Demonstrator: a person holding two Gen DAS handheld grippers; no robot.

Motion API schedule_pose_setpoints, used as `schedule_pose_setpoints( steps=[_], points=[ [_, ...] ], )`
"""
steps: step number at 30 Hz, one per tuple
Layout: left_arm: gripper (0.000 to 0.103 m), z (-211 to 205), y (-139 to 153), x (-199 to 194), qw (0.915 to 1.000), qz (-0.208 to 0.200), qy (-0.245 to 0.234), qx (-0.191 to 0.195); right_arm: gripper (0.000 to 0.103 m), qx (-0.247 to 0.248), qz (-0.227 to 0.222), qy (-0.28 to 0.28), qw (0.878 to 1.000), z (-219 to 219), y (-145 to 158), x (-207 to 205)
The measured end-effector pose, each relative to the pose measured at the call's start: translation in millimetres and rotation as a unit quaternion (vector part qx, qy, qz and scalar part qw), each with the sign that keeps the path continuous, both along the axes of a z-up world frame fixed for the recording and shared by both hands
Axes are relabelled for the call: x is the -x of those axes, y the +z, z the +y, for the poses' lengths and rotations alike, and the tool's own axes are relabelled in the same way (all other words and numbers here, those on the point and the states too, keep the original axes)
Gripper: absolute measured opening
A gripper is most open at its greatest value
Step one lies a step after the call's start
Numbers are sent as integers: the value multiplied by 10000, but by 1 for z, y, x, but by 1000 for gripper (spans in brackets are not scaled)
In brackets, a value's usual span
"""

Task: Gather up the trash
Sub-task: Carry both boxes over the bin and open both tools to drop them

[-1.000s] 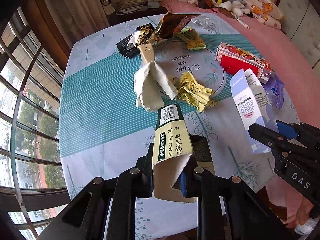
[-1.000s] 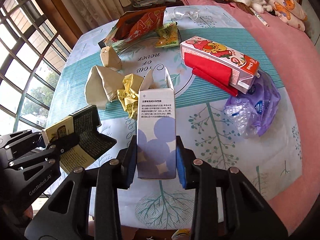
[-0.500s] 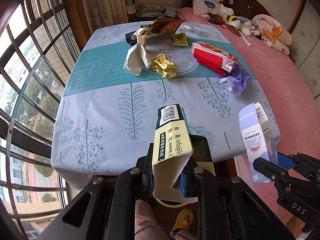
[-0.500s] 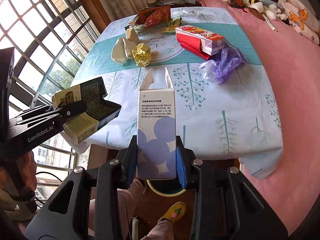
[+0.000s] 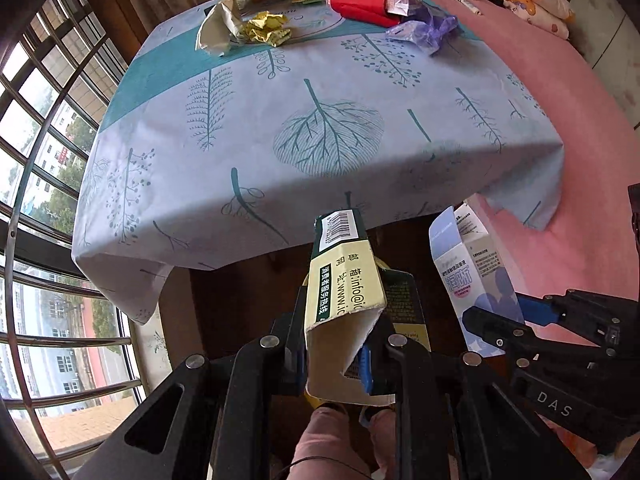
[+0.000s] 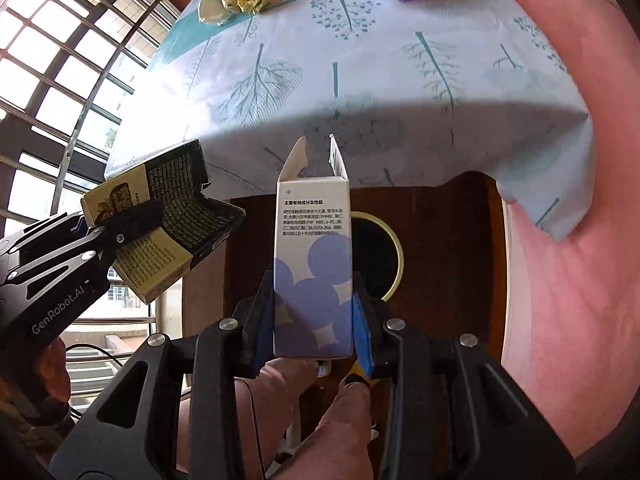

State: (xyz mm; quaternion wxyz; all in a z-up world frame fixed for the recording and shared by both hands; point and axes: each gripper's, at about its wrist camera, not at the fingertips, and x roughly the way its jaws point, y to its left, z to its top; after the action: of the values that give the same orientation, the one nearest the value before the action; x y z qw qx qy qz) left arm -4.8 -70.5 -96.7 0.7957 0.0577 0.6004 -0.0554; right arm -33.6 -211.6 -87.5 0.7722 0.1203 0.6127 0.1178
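The left claw [image 5: 338, 354] is clamped on a yellow-green box [image 5: 344, 300], the right claw [image 6: 314, 330] on a white-purple box [image 6: 312, 264]. Both hang below the tabletop [image 5: 320, 128] edge, above a yellow-rimmed bin [image 6: 394, 256] on the floor.

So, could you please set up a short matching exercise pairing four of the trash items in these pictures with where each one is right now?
Things:
1. green and cream carton
2. white and purple box
3. yellow crumpled wrapper
4. purple plastic bag

Places:
A. on the tablecloth, beside the red carton
B. in the right gripper
C. on the tablecloth, beside the crumpled white paper
D. in the left gripper

Pairs: 1-D, 2-B, 3-C, 4-A
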Motion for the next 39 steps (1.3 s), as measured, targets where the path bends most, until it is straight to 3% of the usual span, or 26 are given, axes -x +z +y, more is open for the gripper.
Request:
schedule_pose_setpoints(
  steps=[7,16,20,21,22,24,26,30,39],
  points=[
    [19,-3,-83,-3,9993,240,-111,249,31,226,396,-76,9989,8,-81,10],
    [19,7,-232,-14,9995,250,0,199,31,456,719,-430,9954,17,-235,2],
    [20,13,-280,-13,9994,309,-36,144,31,422,845,-603,9937,25,-298,-3],
    [25,16,-288,-12,9993,318,-28,184,31,425,861,-636,9933,25,-310,-5],
    [32,19,-295,-11,9991,334,-10,243,31,446,875,-673,9929,27,-323,-6],
    [72,21,-307,-11,9986,425,-2,305,31,458,899,-743,9921,30,-344,-7],
    [85,30,-312,-10,9987,343,66,383,33,422,953,-833,9911,27,-362,-9],
    [85,34,-316,-13,9988,301,70,379,50,446,954,-929,9901,26,-384,-12],
    [86,35,-279,-18,9981,303,13,527,51,356,773,-1150,9897,22,-358,-8]
  ],
)
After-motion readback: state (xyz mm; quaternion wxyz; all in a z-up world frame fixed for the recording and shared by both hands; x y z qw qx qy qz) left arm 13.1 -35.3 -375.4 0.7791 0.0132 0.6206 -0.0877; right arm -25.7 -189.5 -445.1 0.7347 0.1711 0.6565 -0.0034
